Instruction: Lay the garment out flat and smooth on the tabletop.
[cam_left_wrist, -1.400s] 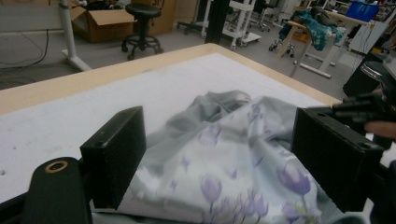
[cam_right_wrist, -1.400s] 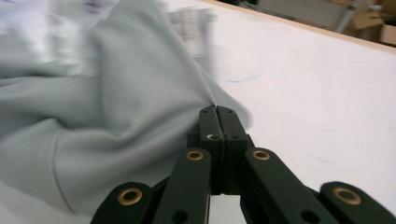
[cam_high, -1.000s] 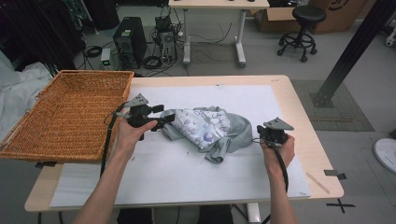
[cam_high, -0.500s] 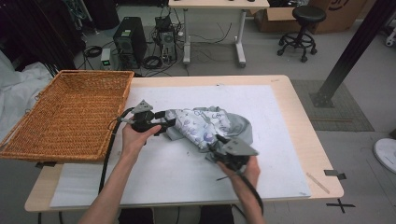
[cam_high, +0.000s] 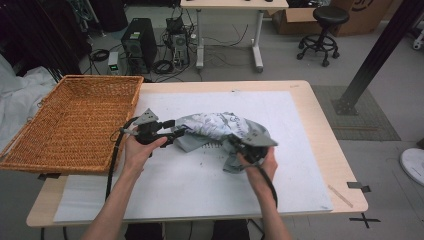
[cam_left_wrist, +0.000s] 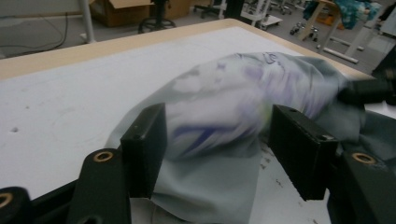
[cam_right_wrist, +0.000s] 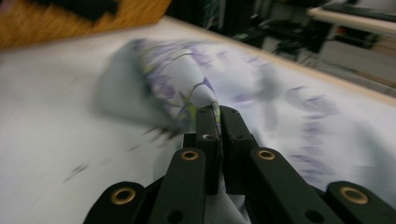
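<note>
At the centre of the high view the crumpled garment (cam_high: 215, 130) lies on the white mat (cam_high: 200, 200), right of the wicker basket (cam_high: 75, 125). We judge it light, limp and prone to slide and unfold, so we pinch bunched edges, not flat cloth. Our right gripper (cam_right_wrist: 218, 116) is clamped tight on a printed fold. Our left gripper (cam_left_wrist: 219, 149) has been closing, its jaws straddling the cloth's edge without yet pressing it.
</note>
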